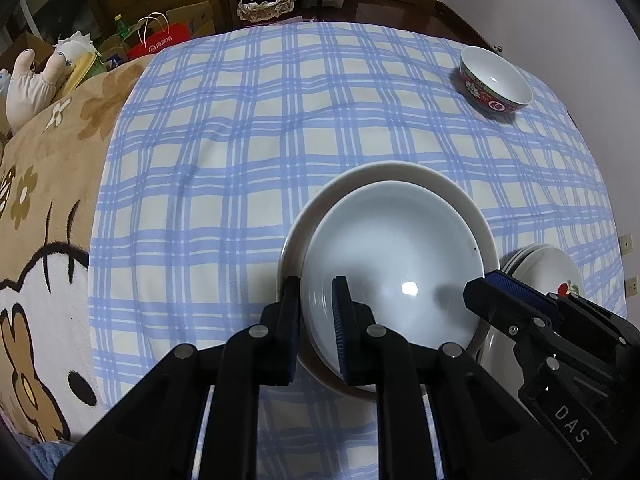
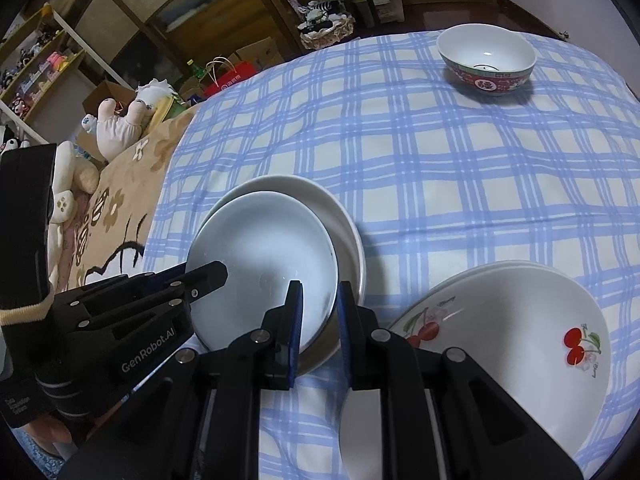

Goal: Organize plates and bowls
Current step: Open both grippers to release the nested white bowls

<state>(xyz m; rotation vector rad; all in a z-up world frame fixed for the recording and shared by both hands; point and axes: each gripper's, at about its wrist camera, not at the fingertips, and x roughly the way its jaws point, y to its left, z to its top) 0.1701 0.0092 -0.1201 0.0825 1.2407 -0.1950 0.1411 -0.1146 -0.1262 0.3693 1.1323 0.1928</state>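
A pale blue-white plate (image 1: 396, 264) sits inside a larger white plate (image 1: 472, 208) on the checked cloth. My left gripper (image 1: 318, 292) straddles the near left rims of both plates, jaws narrowly apart around them. My right gripper (image 2: 320, 300) straddles the blue-white plate's (image 2: 260, 256) right rim, above the white plate (image 2: 348, 232); contact is unclear. A stack of cherry-patterned plates (image 2: 520, 340) lies to the right, also in the left wrist view (image 1: 540, 260). A red patterned bowl (image 1: 494, 80) stands at the far right, also in the right wrist view (image 2: 486, 58).
The blue checked cloth (image 1: 260, 140) covers the table; a brown cartoon blanket (image 1: 44, 220) lies on its left. Plush toys (image 2: 120, 124), bags and boxes stand on the floor beyond the far left edge. A basket (image 1: 266, 4) stands beyond the far edge.
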